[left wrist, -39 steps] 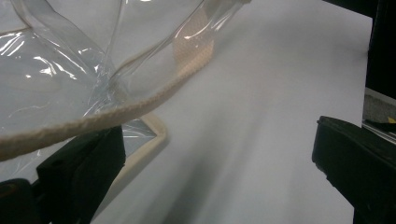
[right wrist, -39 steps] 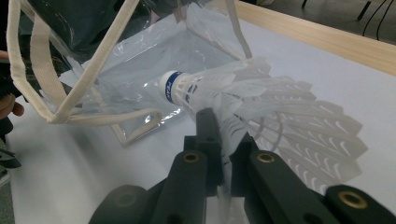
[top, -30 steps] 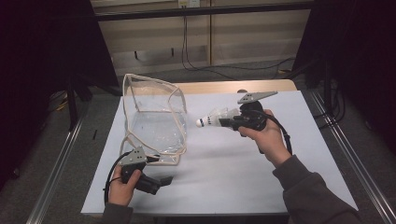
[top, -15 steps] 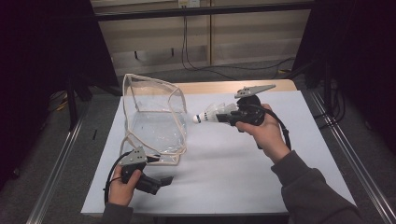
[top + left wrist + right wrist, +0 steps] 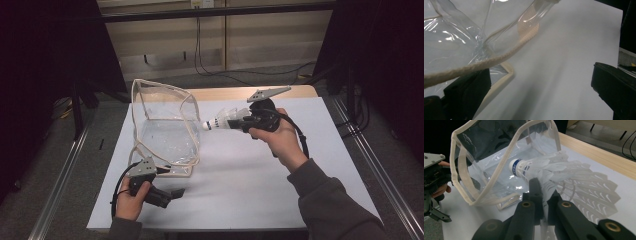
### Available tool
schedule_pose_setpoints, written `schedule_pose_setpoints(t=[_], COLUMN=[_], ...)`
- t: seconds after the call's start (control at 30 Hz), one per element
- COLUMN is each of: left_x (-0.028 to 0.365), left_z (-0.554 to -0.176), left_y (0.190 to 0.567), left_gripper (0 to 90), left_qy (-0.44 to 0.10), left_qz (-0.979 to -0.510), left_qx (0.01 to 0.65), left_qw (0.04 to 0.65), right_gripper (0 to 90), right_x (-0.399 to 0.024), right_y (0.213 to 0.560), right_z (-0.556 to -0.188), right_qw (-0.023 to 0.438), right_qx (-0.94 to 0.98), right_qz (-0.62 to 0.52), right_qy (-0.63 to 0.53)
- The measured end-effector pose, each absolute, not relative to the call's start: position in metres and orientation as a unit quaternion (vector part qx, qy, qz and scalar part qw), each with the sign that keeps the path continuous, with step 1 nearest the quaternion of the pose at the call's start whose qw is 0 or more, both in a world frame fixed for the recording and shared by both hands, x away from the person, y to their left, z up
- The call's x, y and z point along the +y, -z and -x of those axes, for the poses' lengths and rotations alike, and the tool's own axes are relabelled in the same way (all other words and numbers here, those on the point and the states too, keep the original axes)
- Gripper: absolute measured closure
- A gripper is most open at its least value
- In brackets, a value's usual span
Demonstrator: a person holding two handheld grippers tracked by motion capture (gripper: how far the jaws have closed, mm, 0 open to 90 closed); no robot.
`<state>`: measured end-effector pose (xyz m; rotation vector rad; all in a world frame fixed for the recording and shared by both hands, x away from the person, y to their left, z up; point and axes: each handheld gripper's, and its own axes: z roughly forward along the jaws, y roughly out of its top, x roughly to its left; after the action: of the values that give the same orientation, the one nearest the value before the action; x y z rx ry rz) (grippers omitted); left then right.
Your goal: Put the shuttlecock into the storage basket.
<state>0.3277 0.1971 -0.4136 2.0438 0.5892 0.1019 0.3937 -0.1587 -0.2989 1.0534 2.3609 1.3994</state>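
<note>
A clear plastic bag [image 5: 165, 125] with cream cloth trim stands on the white table top [image 5: 260, 190], its mouth facing right. My right gripper [image 5: 240, 122] hovers just right of that mouth, shut on the feathers of a white shuttlecock [image 5: 220, 120]. In the right gripper view the shuttlecock [image 5: 544, 168] points its blue-banded cork at the bag's rim [image 5: 506, 170], and the gripper [image 5: 543, 192] pinches the feather skirt. My left gripper [image 5: 172, 192] rests low at the bag's front corner, open. In the left gripper view the bag's cord [image 5: 486, 63] runs over one jaw, not clamped.
A wooden table edge [image 5: 225, 92] shows behind the white sheet. Metal rails [image 5: 365, 160] run along both sides of the table. Cables [image 5: 210, 60] lie on the floor at the back. Bare white surface stretches right of the bag and in front of it.
My right gripper has carried the shuttlecock a little to the left and upward, closer to the bag's mouth. The left gripper and the bag have stayed put.
</note>
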Motion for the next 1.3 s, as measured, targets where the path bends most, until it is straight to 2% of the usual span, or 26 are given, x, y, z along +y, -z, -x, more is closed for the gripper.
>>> schedule_pose_setpoints(t=[0.83,1.3], left_x=[0.197,0.197], left_z=[-0.327,-0.327], left_y=[0.414,0.414], left_gripper=[2.8,2.8], left_qy=[-0.041,-0.040], left_qz=[-0.839,-0.838], left_qx=[0.243,0.243], left_qw=[0.485,0.486], right_gripper=[88.0,88.0], right_x=[-0.142,-0.106], right_y=[0.275,0.258], right_z=[-0.400,-0.403], right_qw=[0.113,0.114], right_qx=[0.800,0.806], right_qz=[-0.347,-0.325], right_qy=[-0.477,-0.482])
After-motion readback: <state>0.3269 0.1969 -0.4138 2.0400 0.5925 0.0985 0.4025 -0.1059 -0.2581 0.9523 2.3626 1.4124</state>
